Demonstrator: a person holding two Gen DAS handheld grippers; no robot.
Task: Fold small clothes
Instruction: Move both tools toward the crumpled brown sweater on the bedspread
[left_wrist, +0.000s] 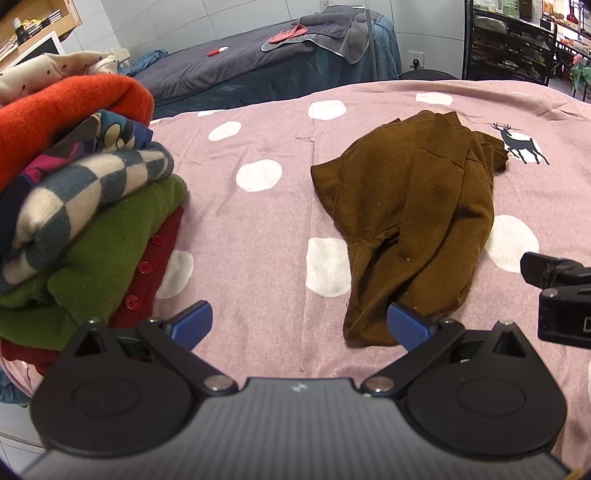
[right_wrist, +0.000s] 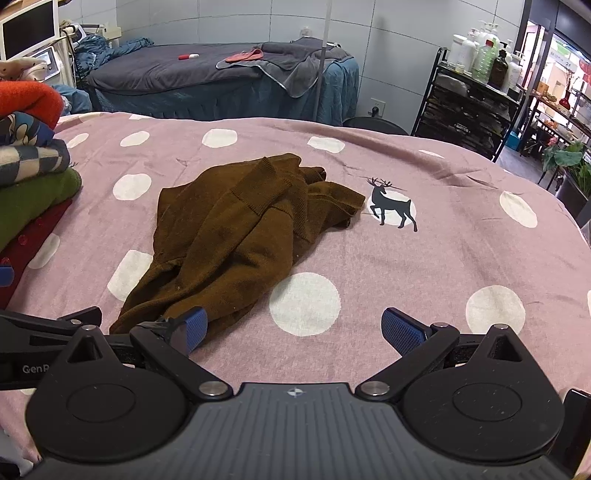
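A crumpled brown knit garment (left_wrist: 410, 221) lies mid-frame on the pink polka-dot bedsheet (left_wrist: 258, 229). The left gripper (left_wrist: 299, 326) and right gripper (right_wrist: 293, 328) both gape wide, empty, at its near hem, possibly touching. A stack of folded clothes (left_wrist: 74, 206) sits at left.

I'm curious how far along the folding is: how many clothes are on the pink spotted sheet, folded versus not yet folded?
Folded, in the stack: 6 showing (cream dotted, orange, dark patterned, checked, green, red buttoned)
Unfolded: 1, the brown sweater
Total: 7 that can be seen
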